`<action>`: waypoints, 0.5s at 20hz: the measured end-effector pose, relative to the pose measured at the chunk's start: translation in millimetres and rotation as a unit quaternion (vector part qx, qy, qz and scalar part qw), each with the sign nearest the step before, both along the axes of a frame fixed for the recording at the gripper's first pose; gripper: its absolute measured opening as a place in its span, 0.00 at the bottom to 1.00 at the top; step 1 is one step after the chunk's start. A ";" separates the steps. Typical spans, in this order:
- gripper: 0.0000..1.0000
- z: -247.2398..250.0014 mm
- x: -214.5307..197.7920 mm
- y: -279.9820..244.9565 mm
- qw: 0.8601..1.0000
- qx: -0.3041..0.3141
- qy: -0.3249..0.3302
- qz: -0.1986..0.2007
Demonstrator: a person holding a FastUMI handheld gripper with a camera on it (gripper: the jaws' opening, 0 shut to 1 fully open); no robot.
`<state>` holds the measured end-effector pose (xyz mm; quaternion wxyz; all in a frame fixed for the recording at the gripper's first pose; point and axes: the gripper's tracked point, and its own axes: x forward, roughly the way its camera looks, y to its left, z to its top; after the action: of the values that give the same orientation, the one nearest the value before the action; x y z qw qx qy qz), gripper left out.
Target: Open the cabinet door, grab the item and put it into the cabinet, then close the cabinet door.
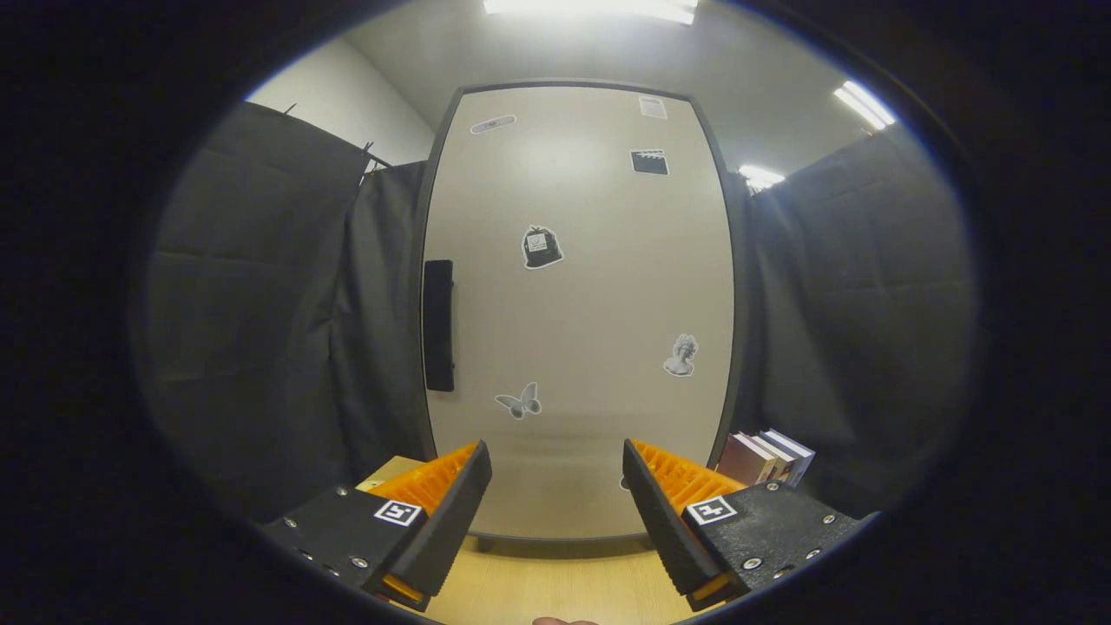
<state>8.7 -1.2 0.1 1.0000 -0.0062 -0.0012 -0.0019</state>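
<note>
gripper [557, 486] spread, empty | cabinet door [577, 304] closed | books [768, 457] partly hidden behind cabinet

The tool [556, 473] hangs spread wide before the closed cabinet door [599, 304], gripping nothing.

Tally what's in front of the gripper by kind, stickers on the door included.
Cabinet door, shut: 1
Door handle: 1
Stickers on the door: 6
Books beside the cabinet: 3
Gripper, open, holding nothing: 1
Total: 12
</note>
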 end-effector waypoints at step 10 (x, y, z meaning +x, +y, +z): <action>0.95 12.4 5.8 -5.8 1.000 0.001 -0.011 -0.004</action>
<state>14.6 -6.9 12.5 0.9999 -0.0053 -0.0123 -0.0063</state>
